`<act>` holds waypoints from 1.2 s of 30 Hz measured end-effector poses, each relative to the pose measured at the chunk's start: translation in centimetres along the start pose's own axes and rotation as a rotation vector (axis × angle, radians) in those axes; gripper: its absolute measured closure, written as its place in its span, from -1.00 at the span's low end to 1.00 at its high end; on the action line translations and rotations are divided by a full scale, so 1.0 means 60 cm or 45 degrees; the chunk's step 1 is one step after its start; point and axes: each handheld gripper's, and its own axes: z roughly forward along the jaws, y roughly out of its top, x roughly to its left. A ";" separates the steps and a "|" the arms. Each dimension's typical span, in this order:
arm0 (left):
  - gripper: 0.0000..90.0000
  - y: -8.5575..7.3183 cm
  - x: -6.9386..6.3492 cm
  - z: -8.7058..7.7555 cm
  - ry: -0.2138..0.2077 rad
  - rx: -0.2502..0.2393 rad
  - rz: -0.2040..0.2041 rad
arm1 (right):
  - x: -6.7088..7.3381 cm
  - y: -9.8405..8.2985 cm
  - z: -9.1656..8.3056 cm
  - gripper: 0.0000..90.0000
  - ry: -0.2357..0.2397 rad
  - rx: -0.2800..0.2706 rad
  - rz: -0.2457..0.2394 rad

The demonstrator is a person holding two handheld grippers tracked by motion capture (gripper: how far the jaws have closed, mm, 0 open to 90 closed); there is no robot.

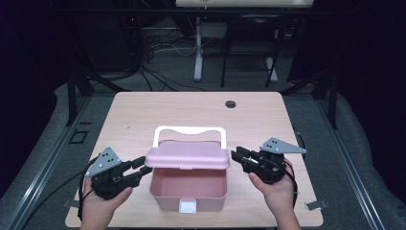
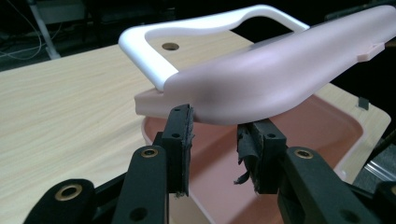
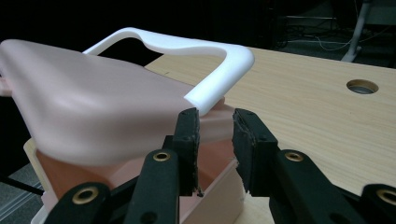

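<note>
The wooden table [image 1: 143, 115] carries a round cable hole [image 1: 231, 104] near its far edge, right of centre. A pink storage box [image 1: 187, 189] stands at the near middle of the table, its interior exposed. The pink lid [image 1: 187, 157] is raised and tilted over the far half of the box, with the white handle [image 1: 189, 130] standing behind it. A white latch [image 1: 187, 206] sits at the centre of the near wall of the box.

The left gripper [image 1: 139, 168] is held in the person's left hand [image 1: 98, 208] at the left side of the box. Its jaws are spread, with a clear gap between them, and their tips lie just beside the left corner of the lid; the left gripper view shows nothing clamped. The right gripper [image 1: 238, 156] is held in the right hand [image 1: 275, 191] at the right side of the box. Its jaws are likewise apart, tips near the right end of the lid below the handle. Contact with the lid cannot be determined.
</note>
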 end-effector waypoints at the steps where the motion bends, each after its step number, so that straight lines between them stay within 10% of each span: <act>1: 0.44 0.003 0.002 0.001 0.000 -0.005 0.003 | 0.000 -0.001 0.000 0.57 -0.002 0.001 0.000; 23: 0.49 0.047 0.022 0.010 0.002 -0.063 -0.015 | 0.016 -0.009 0.022 0.56 -0.065 0.025 -0.078; 36: 0.50 0.062 0.031 0.017 0.006 -0.080 -0.025 | 0.024 -0.004 0.054 0.68 -0.201 -0.025 -0.153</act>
